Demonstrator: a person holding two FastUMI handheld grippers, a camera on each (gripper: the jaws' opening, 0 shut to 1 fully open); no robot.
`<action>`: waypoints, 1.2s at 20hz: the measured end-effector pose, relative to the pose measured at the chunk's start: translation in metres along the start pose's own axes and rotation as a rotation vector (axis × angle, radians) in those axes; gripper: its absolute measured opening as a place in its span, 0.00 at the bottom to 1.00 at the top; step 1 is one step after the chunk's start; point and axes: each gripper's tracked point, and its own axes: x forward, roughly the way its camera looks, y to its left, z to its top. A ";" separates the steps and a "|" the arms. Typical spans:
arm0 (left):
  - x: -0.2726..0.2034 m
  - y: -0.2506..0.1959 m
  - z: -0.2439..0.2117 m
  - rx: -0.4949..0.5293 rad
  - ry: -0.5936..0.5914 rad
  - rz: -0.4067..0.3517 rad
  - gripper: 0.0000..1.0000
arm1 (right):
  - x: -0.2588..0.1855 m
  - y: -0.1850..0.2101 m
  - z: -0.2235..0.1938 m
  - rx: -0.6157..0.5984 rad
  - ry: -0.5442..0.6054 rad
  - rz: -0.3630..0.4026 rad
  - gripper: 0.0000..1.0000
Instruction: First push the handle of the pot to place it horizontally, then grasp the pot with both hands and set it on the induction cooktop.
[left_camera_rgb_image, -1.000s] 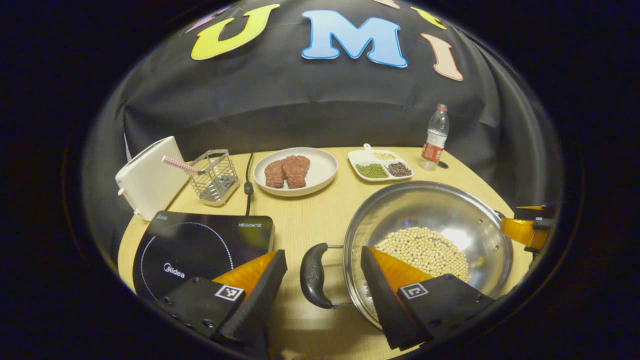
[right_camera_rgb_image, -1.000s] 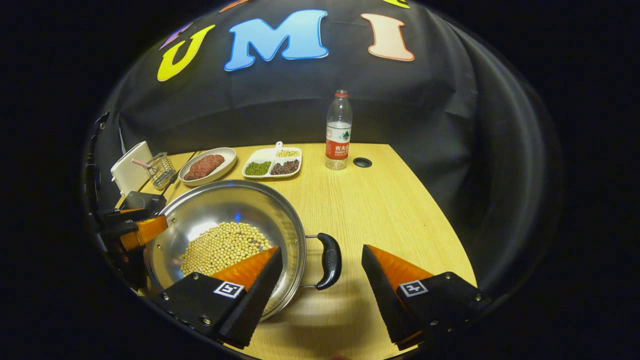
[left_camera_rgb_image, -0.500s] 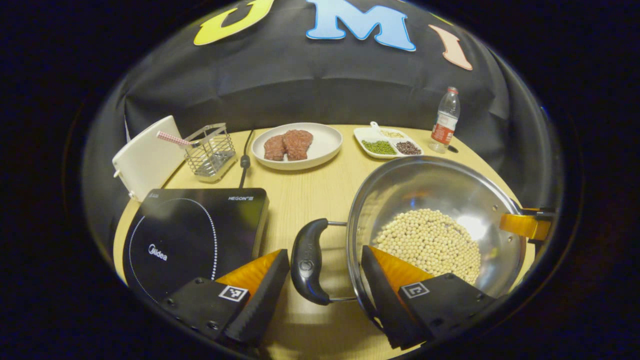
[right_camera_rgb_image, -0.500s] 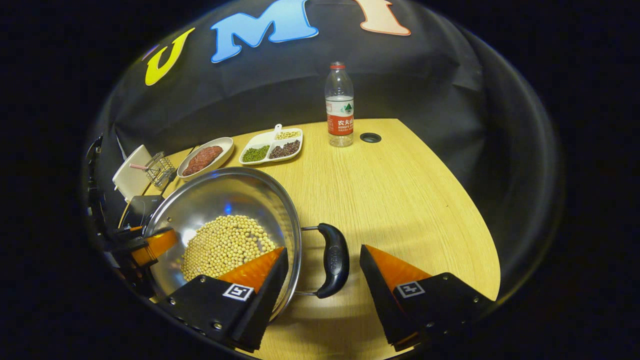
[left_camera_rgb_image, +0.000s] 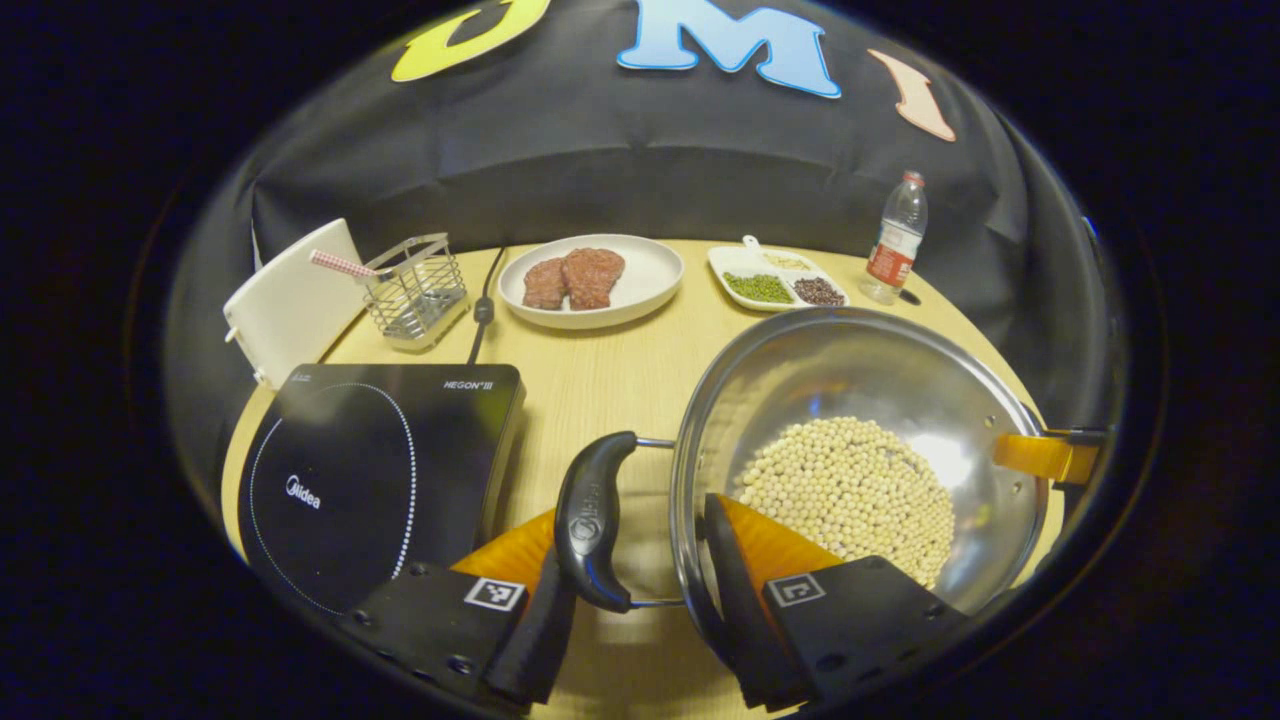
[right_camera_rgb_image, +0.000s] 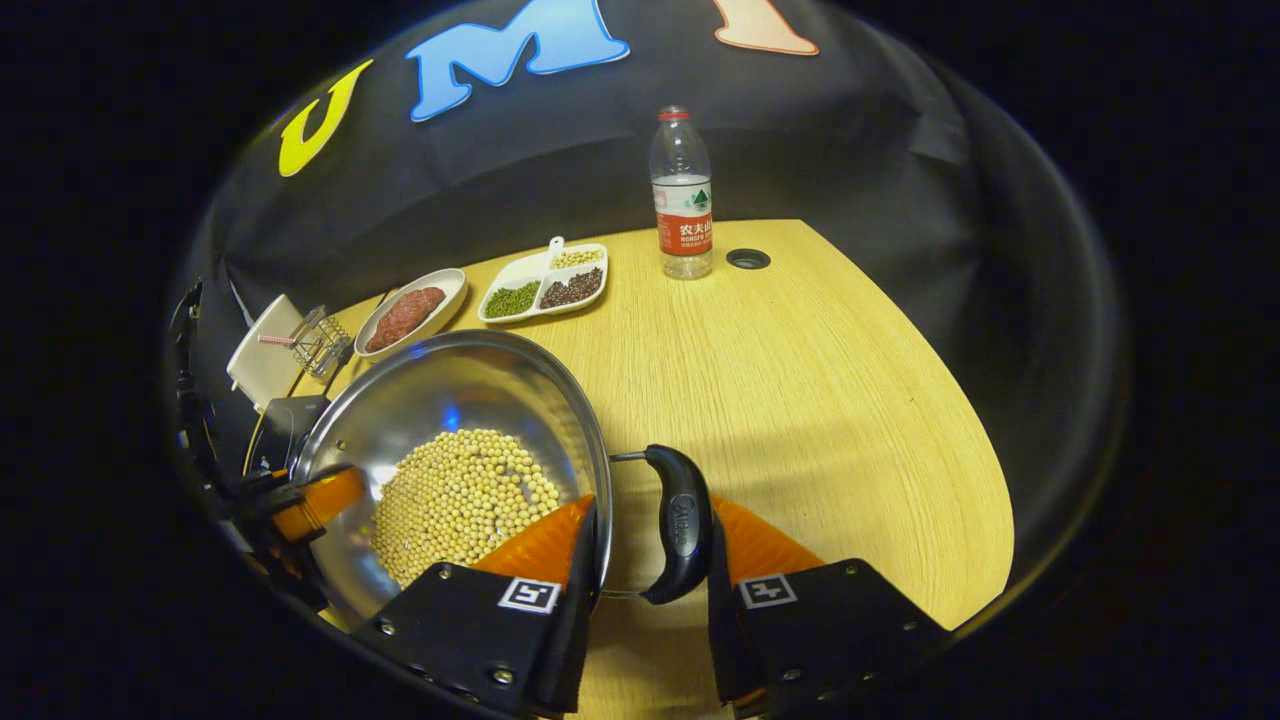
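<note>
1. While the pot (left_camera_rgb_image: 860, 430) of soybeans (left_camera_rgb_image: 850, 490) sits on the table (right_camera_rgb_image: 800, 360), the left gripper (left_camera_rgb_image: 640, 590) straddles its left handle (left_camera_rgb_image: 590, 520), fingers narrowed; contact unclear.
2. Right gripper (right_camera_rgb_image: 650, 580) likewise brackets the right handle (right_camera_rgb_image: 680, 520).
3. Just left lies the induction cooktop (left_camera_rgb_image: 370, 470); plate of meat (left_camera_rgb_image: 590, 280), divided dish (left_camera_rgb_image: 775, 285), bottle (right_camera_rgb_image: 682, 195) stand behind.

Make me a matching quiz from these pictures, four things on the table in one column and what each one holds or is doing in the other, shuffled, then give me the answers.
Things:
1. pot
2. round plate
3. wire basket
4. cooktop

States:
A. bare, nothing on it
B. two pieces of red meat
C. pale beans
D. checked straw sticking out

Pairs: 1-C, 2-B, 3-D, 4-A
</note>
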 end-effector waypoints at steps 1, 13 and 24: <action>0.000 0.001 0.001 -0.012 -0.007 0.005 0.72 | 0.000 0.000 0.001 -0.011 -0.005 -0.005 0.51; -0.032 0.005 0.027 -0.051 -0.074 0.053 0.66 | -0.027 0.006 0.024 -0.049 -0.059 0.012 0.50; -0.070 0.031 0.046 -0.056 -0.124 0.052 0.70 | -0.062 0.036 0.040 -0.074 -0.119 0.008 0.50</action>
